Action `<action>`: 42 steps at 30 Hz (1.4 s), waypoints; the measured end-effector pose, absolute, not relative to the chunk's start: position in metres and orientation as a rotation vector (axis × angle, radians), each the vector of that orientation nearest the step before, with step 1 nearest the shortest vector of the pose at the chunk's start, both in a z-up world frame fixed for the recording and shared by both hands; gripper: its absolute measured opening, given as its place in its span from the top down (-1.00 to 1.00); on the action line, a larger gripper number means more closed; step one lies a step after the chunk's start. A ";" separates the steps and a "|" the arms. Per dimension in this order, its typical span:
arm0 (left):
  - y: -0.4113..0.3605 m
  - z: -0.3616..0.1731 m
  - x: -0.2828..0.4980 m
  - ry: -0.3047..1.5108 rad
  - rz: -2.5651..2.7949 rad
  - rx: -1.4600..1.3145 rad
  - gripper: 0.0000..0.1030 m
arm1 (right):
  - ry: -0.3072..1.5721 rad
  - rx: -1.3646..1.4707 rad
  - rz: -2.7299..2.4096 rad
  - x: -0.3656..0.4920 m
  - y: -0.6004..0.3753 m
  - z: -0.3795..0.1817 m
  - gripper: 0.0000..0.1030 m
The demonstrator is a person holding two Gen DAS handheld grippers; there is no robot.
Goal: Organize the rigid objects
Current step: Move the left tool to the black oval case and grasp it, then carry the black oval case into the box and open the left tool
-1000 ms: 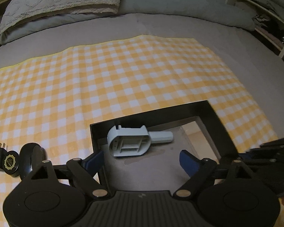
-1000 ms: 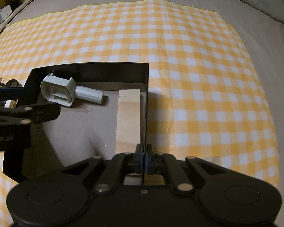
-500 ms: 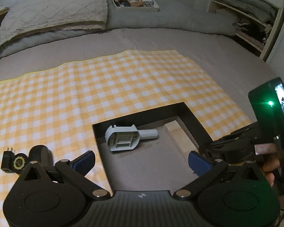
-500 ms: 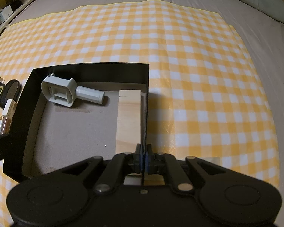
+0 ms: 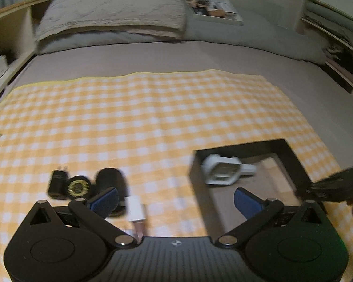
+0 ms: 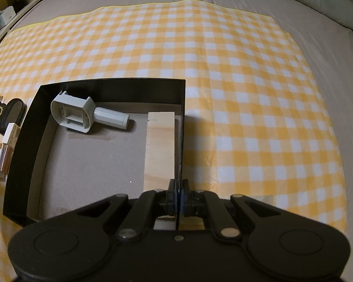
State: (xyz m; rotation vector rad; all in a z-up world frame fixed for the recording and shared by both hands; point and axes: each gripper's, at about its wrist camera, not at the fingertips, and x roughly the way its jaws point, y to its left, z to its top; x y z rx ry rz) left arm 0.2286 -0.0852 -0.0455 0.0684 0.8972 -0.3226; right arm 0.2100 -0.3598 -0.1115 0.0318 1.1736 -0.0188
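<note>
So on the far left of the yellow checked cloth [image 5: 153, 108], spread over the bed [image 5: 153, 58], there's a little cluster — a black plug adapter [image 5: 57, 183], a round black disc with a gold pattern [image 5: 78, 187] touching it, and a black rounded thing [image 5: 110, 179] right beside that. A small white block [image 5: 136, 210] lies just in front of them. The left gripper [image 5: 175, 199] hangs over the gap between that cluster and the box; its jaws have just been opening and now stand spread wide with nothing between them. Further right is the black box [image 6: 110, 87], with the grey handled tool [image 6: 82, 114] lying in its far left corner and a light wooden block [image 6: 160, 150] flat along its right wall. The right gripper [image 6: 177, 196] has its jaws clenched on that right wall — thin black edge pinched between the pads.
</note>
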 end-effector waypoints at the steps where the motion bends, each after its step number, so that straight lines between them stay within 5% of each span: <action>1: -0.078 -0.046 0.232 0.900 -0.311 0.056 -1.00 | 1.174 0.030 -0.018 0.210 -0.360 -0.111 0.93; 9: -0.023 -0.058 0.264 0.943 -0.241 -0.121 -0.97 | 1.172 0.029 -0.018 0.210 -0.361 -0.112 0.93; 15: -0.003 -0.087 0.291 1.040 -0.255 -0.246 -0.62 | 1.173 0.033 -0.018 0.210 -0.360 -0.112 0.93; 22: -0.008 -0.130 0.313 1.191 -0.188 -0.122 -0.57 | 1.173 0.030 -0.016 0.210 -0.361 -0.112 0.93; 26: -0.009 -0.136 0.320 1.158 -0.176 -0.146 -0.53 | 1.173 0.038 -0.016 0.210 -0.361 -0.112 0.93; 34: -0.022 -0.137 0.332 1.135 -0.118 -0.074 -0.10 | 1.172 0.038 -0.012 0.209 -0.362 -0.112 0.93; 42: -0.067 -0.143 0.329 1.105 -0.115 0.189 -0.08 | 1.170 0.041 -0.008 0.209 -0.361 -0.113 0.93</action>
